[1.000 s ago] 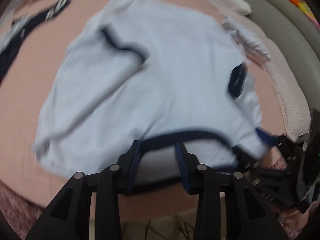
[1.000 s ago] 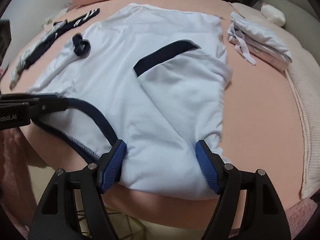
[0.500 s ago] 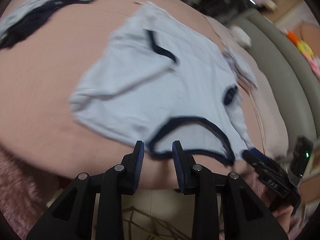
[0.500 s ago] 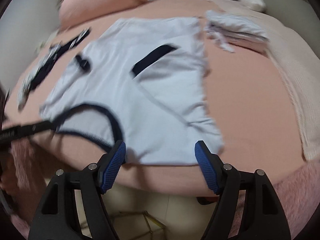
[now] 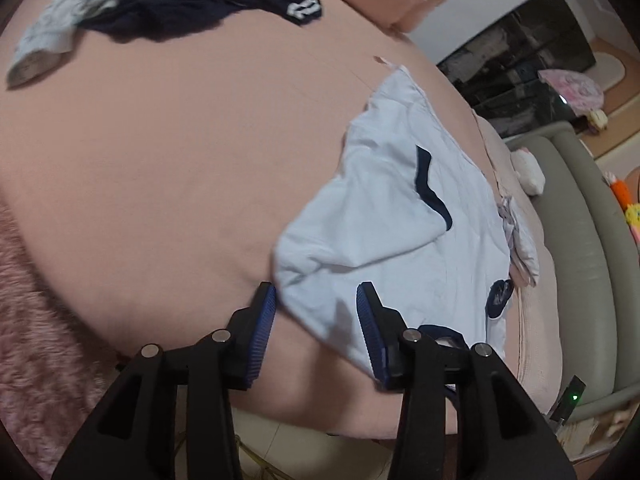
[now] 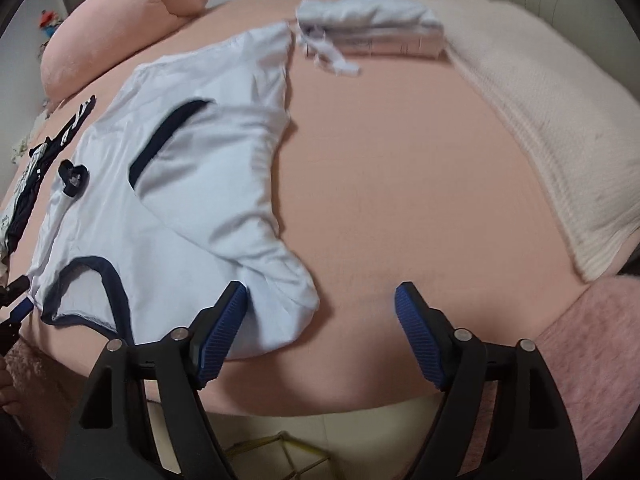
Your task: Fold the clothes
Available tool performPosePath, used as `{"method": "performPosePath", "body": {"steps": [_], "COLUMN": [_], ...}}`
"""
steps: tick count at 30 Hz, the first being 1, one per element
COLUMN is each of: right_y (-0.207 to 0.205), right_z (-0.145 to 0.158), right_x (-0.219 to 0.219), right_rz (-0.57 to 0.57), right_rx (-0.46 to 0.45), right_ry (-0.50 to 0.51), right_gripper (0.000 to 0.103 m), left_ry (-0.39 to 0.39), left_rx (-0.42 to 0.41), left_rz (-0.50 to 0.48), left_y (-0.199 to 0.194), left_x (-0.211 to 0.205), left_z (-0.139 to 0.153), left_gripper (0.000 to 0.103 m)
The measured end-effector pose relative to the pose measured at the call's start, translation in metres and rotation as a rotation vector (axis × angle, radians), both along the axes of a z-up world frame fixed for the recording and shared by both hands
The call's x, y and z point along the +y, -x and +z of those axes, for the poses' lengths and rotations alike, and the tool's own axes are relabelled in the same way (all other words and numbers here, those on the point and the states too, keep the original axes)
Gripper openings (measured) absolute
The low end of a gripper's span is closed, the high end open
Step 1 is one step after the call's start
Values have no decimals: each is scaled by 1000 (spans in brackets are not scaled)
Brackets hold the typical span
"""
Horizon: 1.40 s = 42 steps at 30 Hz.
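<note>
A pale blue T-shirt (image 5: 400,240) with navy trim lies on the pink bed (image 5: 180,160), neckline toward me and both sleeves folded inward. My left gripper (image 5: 316,312) hovers over the shirt's near left corner. Its jaws are opening, and that corner lies below and between them, unpinched. In the right wrist view the same shirt (image 6: 180,200) fills the left half. My right gripper (image 6: 320,320) stands wide with its jaws opening. The shirt's near right corner rests just inside its left pad (image 6: 222,332), with bare sheet under the rest of the gap.
A folded pile of pale clothes (image 6: 372,24) sits at the far side of the bed. Navy and grey garments (image 5: 160,12) lie at the far left by a pink pillow (image 6: 120,20). A cream knitted blanket (image 6: 540,140) covers the right edge, and a fluffy pink throw (image 5: 36,340) hangs at the near edge.
My left gripper slid left from the navy neckline to the shirt's left corner and its jaws widened. The right gripper shifted right to the right corner and opened a little more.
</note>
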State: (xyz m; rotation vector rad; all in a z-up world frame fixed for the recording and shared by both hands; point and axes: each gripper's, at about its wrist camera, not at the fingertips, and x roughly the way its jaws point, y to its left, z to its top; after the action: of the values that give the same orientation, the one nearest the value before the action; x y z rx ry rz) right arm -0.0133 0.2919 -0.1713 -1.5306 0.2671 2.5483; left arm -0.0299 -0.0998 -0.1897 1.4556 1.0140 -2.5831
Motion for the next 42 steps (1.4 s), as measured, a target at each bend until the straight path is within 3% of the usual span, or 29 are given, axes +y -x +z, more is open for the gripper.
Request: {"method": "performPosePath", "body": {"steps": [4, 8, 9, 11, 13, 15, 17, 19, 20, 21, 22, 23, 24, 25, 31, 34, 37, 38, 40, 42], "right_y": [11, 24, 24, 20, 14, 10, 9, 14, 17, 18, 19, 18, 16, 12, -20, -22, -18, -15, -11, -11], "right_z": [-7, -15, -14, -9, -3, -1, -1, -4, -6, -7, -7, -5, -2, 1, 22, 25, 17, 13, 6, 5], "right_x": [-7, -16, -17, -20, -24, -32, -40, -43, -44, -47, -50, -52, -53, -55, -67, -57, -38, -31, -21, -16], "right_rz": [21, 38, 40, 76, 128, 170, 197, 197, 197, 201, 212, 234, 253, 268, 332, 280, 182, 154, 112, 81], "right_rx": [4, 4, 2, 5, 11, 22, 33, 42, 44, 46, 49, 56, 64, 75, 131, 125, 88, 72, 42, 38], "right_ry": [-54, -123, -120, -90, -58, -63, -73, -89, -94, -102, -99, -79, -56, -31, 2, -3, 11, 23, 62, 62], "right_gripper": [94, 99, 96, 78, 47, 37, 36, 45, 47, 47, 39, 29, 13, 11, 8, 8, 9, 11, 28, 37], "left_ry": [60, 98, 105, 100, 83, 46, 12, 16, 40, 72, 99, 107, 108, 110, 130, 118, 54, 26, -35, -37], "left_rx": [22, 33, 36, 34, 30, 30, 28, 32, 33, 32, 32, 39, 48, 58, 61, 25, -7, -16, -35, -39], "left_rz": [16, -7, -22, -49, -63, -53, -35, -31, -43, -53, -65, -73, -80, -86, -88, -78, -46, -36, -23, -22], "left_y": [8, 11, 9, 6, 3, 4, 9, 14, 16, 16, 16, 13, 10, 7, -14, -20, -16, -15, -15, -19], "left_x": [4, 10, 12, 13, 13, 10, 8, 10, 13, 17, 19, 20, 21, 21, 12, 4, -9, -11, -13, -12], "left_z": [1, 2, 4, 5, 5, 2, -2, -3, -2, 0, 3, 7, 11, 15, 31, 27, 14, 11, 4, 4], "left_gripper": [44, 45, 39, 22, 21, 24, 32, 34, 33, 22, 9, 4, 4, 4, 4, 4, 4, 6, 7, 11]}}
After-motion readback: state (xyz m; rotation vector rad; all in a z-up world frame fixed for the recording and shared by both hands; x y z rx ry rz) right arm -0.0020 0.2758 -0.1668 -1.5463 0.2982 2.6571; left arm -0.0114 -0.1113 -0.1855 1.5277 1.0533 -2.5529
